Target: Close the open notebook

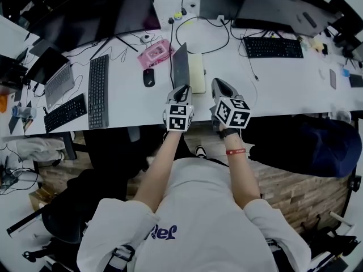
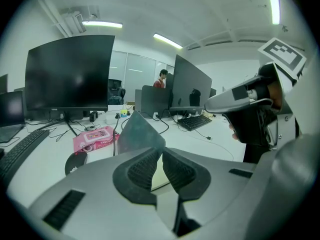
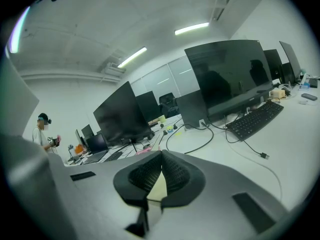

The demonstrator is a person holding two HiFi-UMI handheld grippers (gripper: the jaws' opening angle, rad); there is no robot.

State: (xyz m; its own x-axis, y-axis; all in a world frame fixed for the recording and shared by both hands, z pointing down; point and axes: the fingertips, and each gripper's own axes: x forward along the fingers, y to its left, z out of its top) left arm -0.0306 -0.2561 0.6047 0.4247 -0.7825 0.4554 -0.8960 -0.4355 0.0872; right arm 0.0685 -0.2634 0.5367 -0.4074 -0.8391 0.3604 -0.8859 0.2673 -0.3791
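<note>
While both tongs hover at the near edge of the long white desk [image 1: 130,98], the open notebook w/ dark grey cover and cream pages [image 1: 197,72] [image 2: 137,134] lies just beyond their tips. A black computer mouse [image 1: 148,77] [image 2: 75,163] sits to its left, w/ a pink wipes pack [image 1: 155,52] [image 2: 94,138] behind that. The cover stands nearly upright along the notebook's left side; the cream page lies flat on the right. Left tongs [image 1: 182,88] [image 2: 161,154] are at the cover's near end. Jaws are released, a crack apart, nothing pinched, cream paper showing thru the gap. Right tongs [image 1: 218,82] [image 3: 161,156] are near the page's right near corner. Their jaw tips meet, clenched on nothing.
</note>
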